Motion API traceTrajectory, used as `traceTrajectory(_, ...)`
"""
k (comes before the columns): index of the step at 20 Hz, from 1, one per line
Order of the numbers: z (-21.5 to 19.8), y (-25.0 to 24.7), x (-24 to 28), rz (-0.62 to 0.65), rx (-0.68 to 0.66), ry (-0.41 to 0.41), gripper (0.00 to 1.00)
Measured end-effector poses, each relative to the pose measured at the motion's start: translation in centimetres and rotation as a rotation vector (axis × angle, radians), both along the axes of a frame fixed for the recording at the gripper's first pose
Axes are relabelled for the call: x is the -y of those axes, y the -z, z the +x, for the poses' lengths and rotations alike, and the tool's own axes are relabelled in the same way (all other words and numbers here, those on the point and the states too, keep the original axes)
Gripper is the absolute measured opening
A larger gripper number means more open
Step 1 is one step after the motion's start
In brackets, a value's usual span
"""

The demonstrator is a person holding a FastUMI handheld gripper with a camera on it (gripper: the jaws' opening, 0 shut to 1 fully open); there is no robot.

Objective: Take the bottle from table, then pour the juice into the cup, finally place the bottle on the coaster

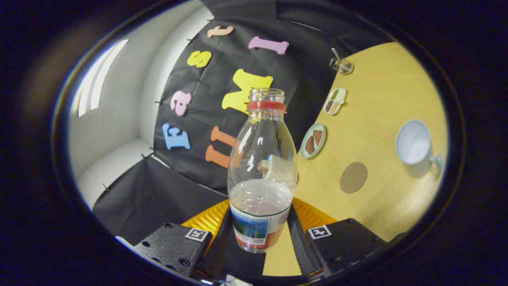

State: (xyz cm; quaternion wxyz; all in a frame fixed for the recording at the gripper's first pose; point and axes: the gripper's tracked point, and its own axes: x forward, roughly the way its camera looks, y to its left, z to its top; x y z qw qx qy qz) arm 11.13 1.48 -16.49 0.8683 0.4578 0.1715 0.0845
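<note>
The gripper (260, 234) is holding the bottle (262, 171) low down, at its labelled base, with one finger pressing on either side of it, so the jaws are standing closed on the bottle at about its own width. The bottle is clear plastic with a red ring around the neck and no cap on its open mouth; a small amount of pale liquid is sitting in its lower part, just above the label. The whole scene is appearing tilted, with the wooden table (381, 99) running up one side, and the bottle seems to be lifted off that surface, though the contact under its base is hard to judge from here.

Beyond the fingers and to the side of the bottle, a round brown coaster (353, 177) is lying flat on the table, well in from the edges. Just past it, nearer the table's side edge, a pale cup (414, 142) with a small handle is standing apart from the coaster, its inside looking blank. Along the table's far edge, against the black cloth wall (158, 190), three small things are lying in a row: a round plate (313, 140) carrying brown pieces, an oblong dish (335, 101) with divided contents, and, farthest off towards the corner, a small clear container (341, 64) too small to make out well.
</note>
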Motion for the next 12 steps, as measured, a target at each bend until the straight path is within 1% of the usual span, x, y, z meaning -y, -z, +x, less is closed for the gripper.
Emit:
traceTrajectory(2, -0.8, 0.5, 0.9, -0.129, 0.004, -0.018, 0.76)
traceTrajectory(4, -1.4, 0.8, 2.3, -0.296, 0.012, -0.020, 0.76)
traceTrajectory(7, -1.5, 1.1, 5.0, -0.559, 0.001, 0.037, 0.77)
traceTrajectory(9, -2.1, 0.0, 5.7, -0.715, 0.021, 0.059, 0.77)
traceTrajectory(10, -2.2, -0.6, 6.0, -0.784, 0.035, 0.070, 0.77)
traceTrajectory(12, -2.1, -1.8, 6.2, -0.864, 0.067, 0.091, 0.77)
